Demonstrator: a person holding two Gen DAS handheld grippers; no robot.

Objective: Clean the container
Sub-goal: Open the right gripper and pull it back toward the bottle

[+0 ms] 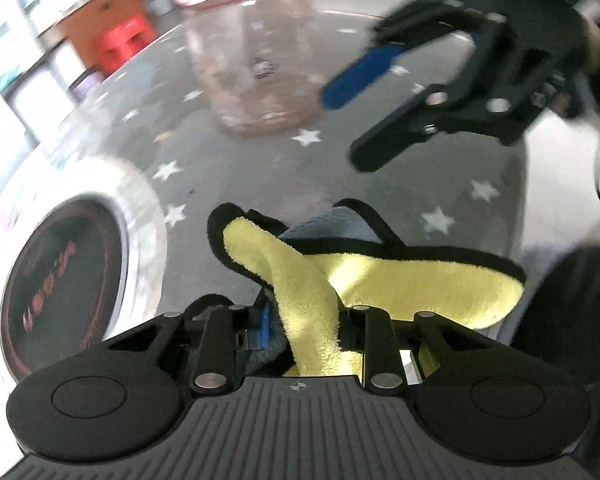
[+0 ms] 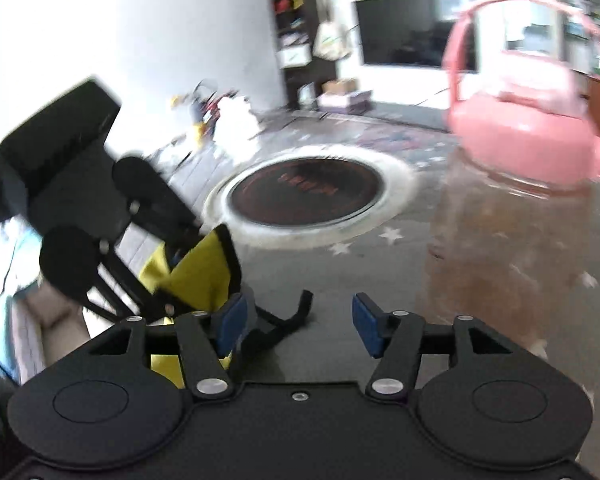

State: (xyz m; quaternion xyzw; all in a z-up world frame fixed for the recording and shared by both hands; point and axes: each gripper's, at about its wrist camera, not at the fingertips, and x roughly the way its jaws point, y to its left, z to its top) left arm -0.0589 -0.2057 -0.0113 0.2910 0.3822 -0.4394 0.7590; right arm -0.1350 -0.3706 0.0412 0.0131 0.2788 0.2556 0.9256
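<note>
The transparent, pink-tinted plastic container with a pink lid and arched carrying handle is seen standing upright on the grey, star-patterned bench, its long axis vertical and its lid in place. In the right wrist view it is placed ahead and to the right of the right gripper, near but not touched; in the left wrist view it is found further off, toward the far edge of the bench. The right gripper is therefore judged the nearer of the two. Its blue-padded fingers are spread wide and nothing is held between them.

A yellow and grey microfibre cloth with black edging is clamped between the fingers of the left gripper, which are closed narrowly upon it; most of the cloth is bunched forward and hangs just above the bench. The coming move is judged to turn on the container being steadied by the right gripper, from its right-hand side, so that the cloth may be brought to it from the left.

A round induction-style cooktop with a dark glass centre and a white rim is set into the bench to the left of the container, well apart from it. No object is seen between the open fingers and the container. Both views are blurred by motion, so finer detail of the container's surface cannot be told.
</note>
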